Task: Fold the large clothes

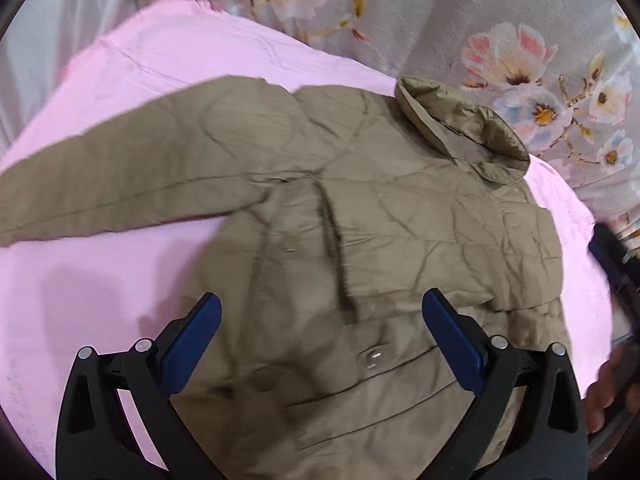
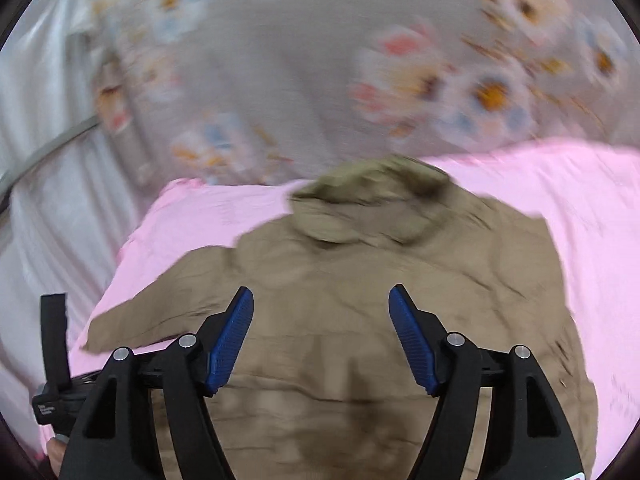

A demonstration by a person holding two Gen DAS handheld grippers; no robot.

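Item: olive-tan quilted padded jacket, stand-up collar, snap fasteners down the front. It is lying spread flat on a pink cotton sheet covering the work surface, collar pointing away toward a grey floral-printed curtain. In the left wrist view one sleeve is stretching out to the side across the sheet; the other side appears already tucked in over the body, though blur is leaving this uncertain.

Tools: left gripper, black frame with blue ribbed pads, is hovering above the lower front of the jacket with jaws spread wide, gripping nothing. Right gripper, same build, is likewise standing wide open over the jacket's middle, empty. The right wrist view is smeared by motion, so fine detail is not readable there.

Step in hand, as judged: taking hold of the outstretched sleeve to fold it across the body. To do it well, the pads should be pinching the sleeve near the cuff through the full padded thickness, not merely the outer shell, since slick quilted fabric is likely to slip. The other gripper should be pressing or holding the shoulder seam so the body is not dragging on the sheet.
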